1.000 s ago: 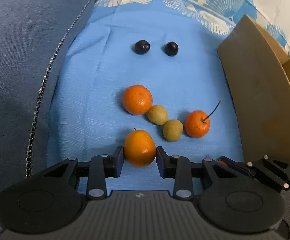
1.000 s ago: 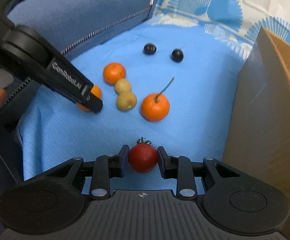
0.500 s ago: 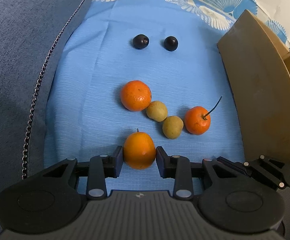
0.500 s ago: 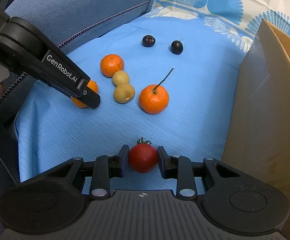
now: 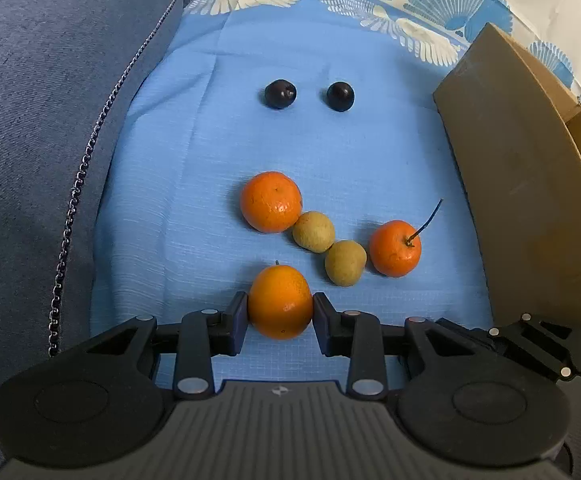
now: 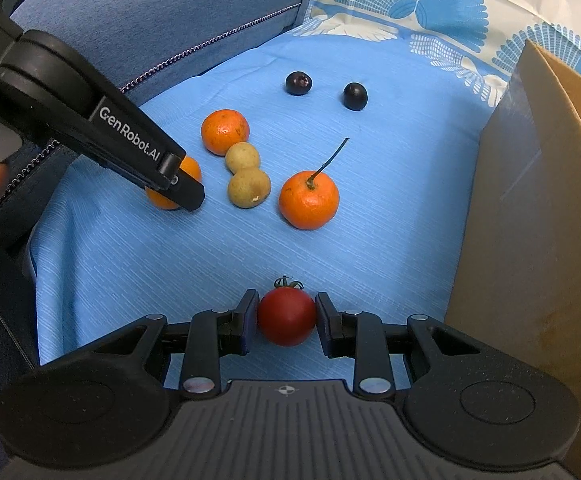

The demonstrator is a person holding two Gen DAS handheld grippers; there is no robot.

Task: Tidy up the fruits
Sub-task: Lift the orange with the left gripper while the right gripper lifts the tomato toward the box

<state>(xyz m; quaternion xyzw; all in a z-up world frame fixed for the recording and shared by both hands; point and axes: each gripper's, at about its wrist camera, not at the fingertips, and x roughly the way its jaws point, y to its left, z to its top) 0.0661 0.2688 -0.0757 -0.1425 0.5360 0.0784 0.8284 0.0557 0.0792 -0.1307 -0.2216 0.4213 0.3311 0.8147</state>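
Left tongs (image 5: pixel 280 322) clamp a round orange mandarin (image 5: pixel 280 302), right tongs (image 6: pixel 286 322) clamp a small red tomato (image 6: pixel 286 320); six fruits ahead still unsorted, brown cardboard box (image 6: pixel 538 240) rightward.

Fruits (image 5: pixel 314 232) clustered on blue cloth (image 5: pixel 194 184)

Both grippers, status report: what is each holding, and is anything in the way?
Left gripper shut on an orange. Right gripper shut on a tomato. Six fruits loose on the blue cloth. Cardboard box close right.
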